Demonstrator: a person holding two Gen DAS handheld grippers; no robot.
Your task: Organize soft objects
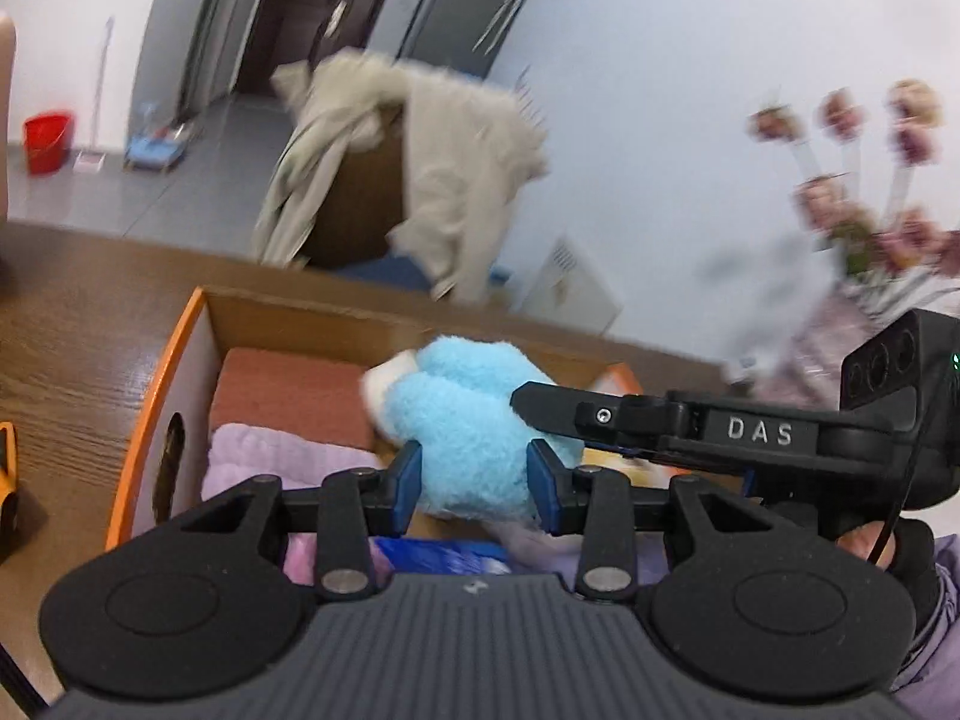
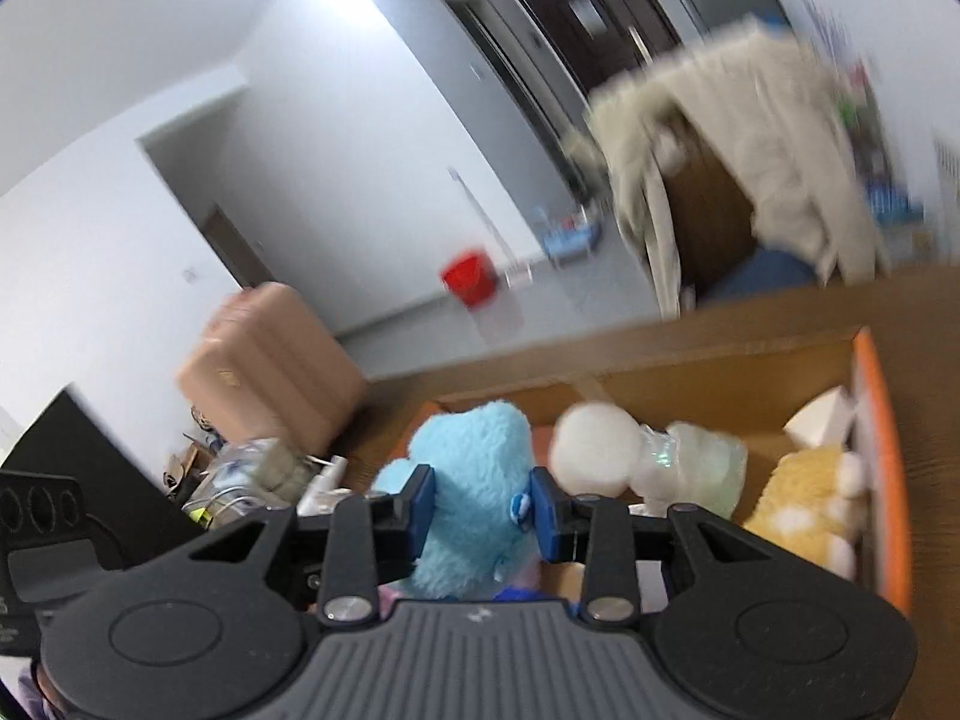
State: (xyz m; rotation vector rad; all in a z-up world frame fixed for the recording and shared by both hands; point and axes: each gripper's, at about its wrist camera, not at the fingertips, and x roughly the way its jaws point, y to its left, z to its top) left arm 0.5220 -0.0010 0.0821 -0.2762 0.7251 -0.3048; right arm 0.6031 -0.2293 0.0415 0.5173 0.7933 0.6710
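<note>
A light blue plush toy (image 1: 468,414) is held over an orange-rimmed cardboard box (image 1: 157,378). My left gripper (image 1: 474,483) is shut on one part of it. My right gripper (image 2: 483,507) is shut on another part of the same blue plush (image 2: 465,480); its fingers also reach in from the right in the left wrist view (image 1: 600,417). In the box lie a lilac soft cloth (image 1: 270,456), a white plush ball (image 2: 591,450), a pale wrapped soft item (image 2: 696,468) and a yellow plush (image 2: 810,510).
The box stands on a brown wooden table (image 1: 72,324). A chair draped with a beige coat (image 1: 444,180) stands beyond the table. Dried flowers (image 1: 870,180) are at the right. A pink suitcase (image 2: 270,372) and a red bucket (image 2: 468,276) are on the floor.
</note>
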